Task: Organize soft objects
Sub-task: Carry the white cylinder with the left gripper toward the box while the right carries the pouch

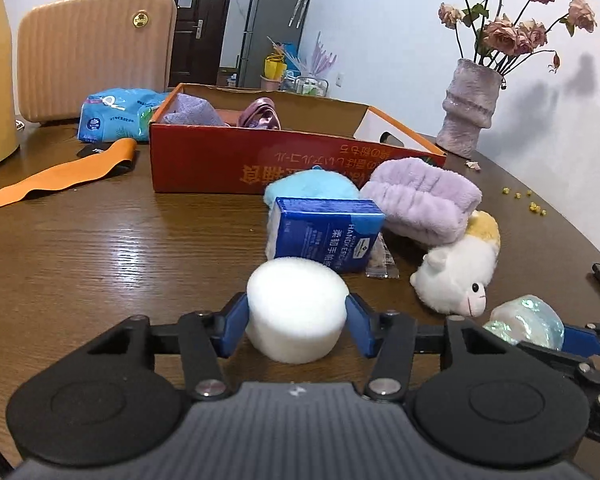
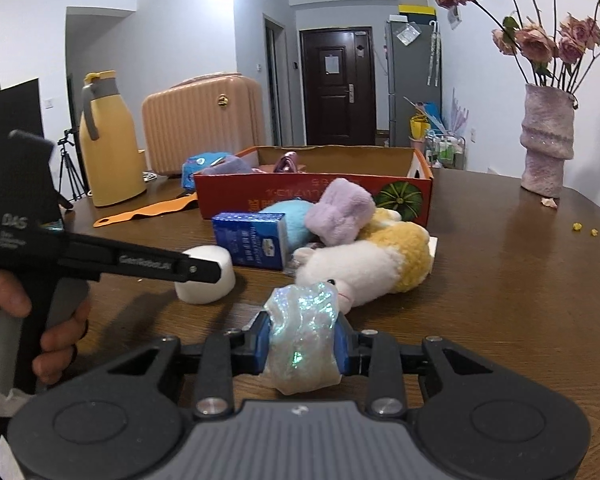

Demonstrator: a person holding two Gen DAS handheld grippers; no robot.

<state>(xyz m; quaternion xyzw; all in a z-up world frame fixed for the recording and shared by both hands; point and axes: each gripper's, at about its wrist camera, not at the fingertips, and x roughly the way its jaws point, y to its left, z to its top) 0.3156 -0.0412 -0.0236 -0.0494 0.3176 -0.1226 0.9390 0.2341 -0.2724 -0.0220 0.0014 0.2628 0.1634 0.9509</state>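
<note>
Squeezing the sponge (image 1: 296, 308) w/ my left gripper (image 1: 297, 326), jaws half open, pads touching its sides on the table (image 1: 100, 240); right gripper (image 2: 302, 346) is pinching the slime (image 2: 302, 340) narrow, lifting both for the box (image 1: 260, 160).

Both grippers: matte black linkage arms, silver pivot screws, blue finger pads (image 1: 236, 320), ribbed grey housing (image 1: 296, 432) bottom centre flanked by round black discs. Left gripper (image 2: 204, 268), left of frame: black pistol body, grey handle, white lettering. Pale cuff lower left.
</note>
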